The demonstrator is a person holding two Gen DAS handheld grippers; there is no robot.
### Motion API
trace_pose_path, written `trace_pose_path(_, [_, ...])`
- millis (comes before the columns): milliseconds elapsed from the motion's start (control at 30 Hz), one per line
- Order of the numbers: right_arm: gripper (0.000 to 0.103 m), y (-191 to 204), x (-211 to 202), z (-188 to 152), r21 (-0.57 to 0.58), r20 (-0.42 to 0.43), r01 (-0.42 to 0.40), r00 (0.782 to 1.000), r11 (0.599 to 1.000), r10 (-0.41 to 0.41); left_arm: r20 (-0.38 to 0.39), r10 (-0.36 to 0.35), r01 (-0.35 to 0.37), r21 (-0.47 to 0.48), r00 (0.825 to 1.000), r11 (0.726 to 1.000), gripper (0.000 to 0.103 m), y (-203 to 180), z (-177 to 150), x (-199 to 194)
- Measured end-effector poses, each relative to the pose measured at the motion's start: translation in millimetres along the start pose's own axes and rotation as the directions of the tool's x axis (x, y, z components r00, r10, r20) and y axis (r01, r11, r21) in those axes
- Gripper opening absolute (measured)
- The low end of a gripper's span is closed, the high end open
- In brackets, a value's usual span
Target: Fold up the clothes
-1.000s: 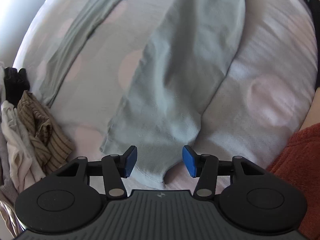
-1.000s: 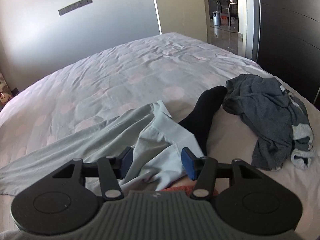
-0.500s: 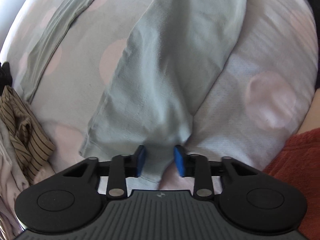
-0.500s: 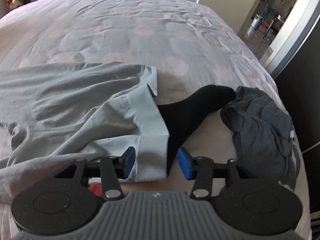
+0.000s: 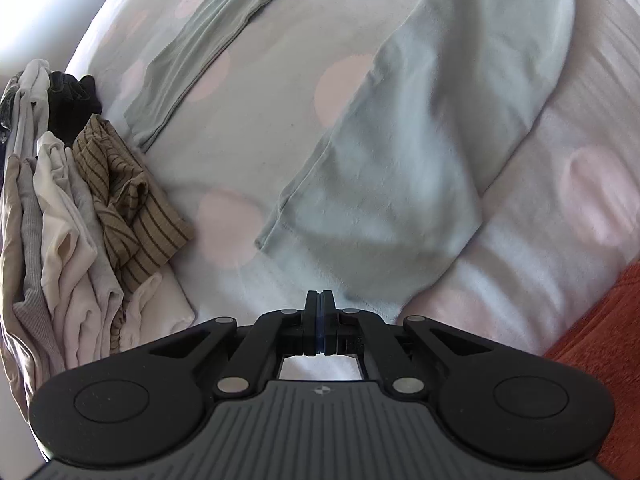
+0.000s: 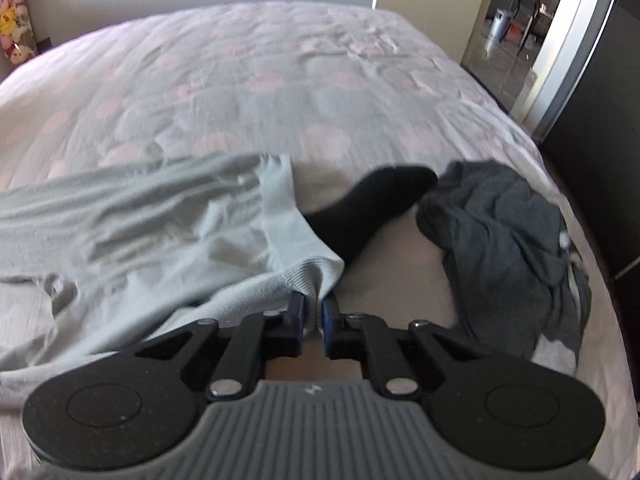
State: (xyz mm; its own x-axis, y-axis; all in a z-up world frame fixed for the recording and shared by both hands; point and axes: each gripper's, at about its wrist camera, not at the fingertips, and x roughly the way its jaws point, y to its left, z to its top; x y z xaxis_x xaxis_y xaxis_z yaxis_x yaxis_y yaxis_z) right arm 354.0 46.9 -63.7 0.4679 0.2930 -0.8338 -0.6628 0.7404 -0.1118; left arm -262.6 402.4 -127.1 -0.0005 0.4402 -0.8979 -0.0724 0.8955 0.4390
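Note:
Pale green trousers (image 5: 420, 152) lie spread on the dotted bed cover (image 5: 240, 128). In the left wrist view the near leg ends at a hem just ahead of my left gripper (image 5: 319, 300), whose jaws are closed together beside that hem; no cloth shows between them. The other leg (image 5: 208, 36) stretches to the upper left. In the right wrist view my right gripper (image 6: 313, 308) is shut on the ribbed waistband corner (image 6: 316, 276) of the trousers (image 6: 140, 216).
A pile of folded clothes (image 5: 72, 216) with a brown striped piece (image 5: 128, 208) lies at the left. A black sock (image 6: 368, 204) and a crumpled dark grey garment (image 6: 504, 240) lie right of the waistband. An orange-red cloth (image 5: 600, 320) sits at the right edge. A doorway (image 6: 516, 28) is beyond the bed.
Both grippers went from open to closed. The left one closed at the leg hem and shifted left. The right one dropped to the waistband and closed on its corner.

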Motion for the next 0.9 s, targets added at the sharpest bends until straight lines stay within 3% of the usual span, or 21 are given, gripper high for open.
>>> trace_pose_path(167, [0.016, 7, 1, -17, -0.1, -0.027, 0.097, 0.995, 0.99, -0.1, 0.039, -0.019, 0.015, 0.09, 0.999, 0.996, 0.004, -14, 9, -4])
trace_pose_path(300, [0.022, 21, -9, -25, -0.28, -0.005, 0.071, 0.997, 0.957, -0.075, 0.071, -0.04, 0.028, 0.168, 0.997, 0.985, 0.031, -28, 17, -7])
trace_pose_path(333, [0.029, 28, -11, -28, -0.358, -0.002, 0.06, 0.998, 0.932, -0.065, 0.079, -0.046, 0.03, 0.188, 0.996, 0.982, 0.032, -31, 19, -8])
trace_pose_path(400, [0.041, 47, -14, -37, -0.533, -0.001, 0.046, 0.998, 0.845, -0.055, 0.094, -0.057, 0.035, 0.227, 0.994, 0.973, 0.035, -38, 23, -10])
trace_pose_path(500, [0.045, 75, -9, -56, -0.758, -0.009, 0.045, 0.997, 0.651, -0.08, 0.098, -0.061, 0.032, 0.282, 0.993, 0.959, 0.043, -46, 25, -7])
trace_pose_path(567, [0.046, 89, -3, -67, -0.851, -0.009, 0.046, 0.995, 0.523, -0.102, 0.088, -0.054, 0.024, 0.315, 0.995, 0.949, 0.05, -51, 23, -1])
trace_pose_path(667, [0.054, 101, 8, -76, -0.928, 0.011, 0.064, 0.989, 0.366, -0.144, 0.065, -0.035, 0.01, 0.346, 0.997, 0.938, 0.051, -54, 17, 9])
trace_pose_path(733, [0.056, 104, 16, -78, -0.952, 0.024, 0.075, 0.985, 0.296, -0.173, 0.042, -0.04, 0.022, 0.356, 0.998, 0.934, 0.052, -54, 13, 14])
trace_pose_path(900, [0.056, 104, 26, -74, -0.98, 0.054, 0.096, 0.971, 0.173, -0.231, 0.036, -0.013, -0.001, 0.353, 0.999, 0.936, 0.052, -55, 6, 26])
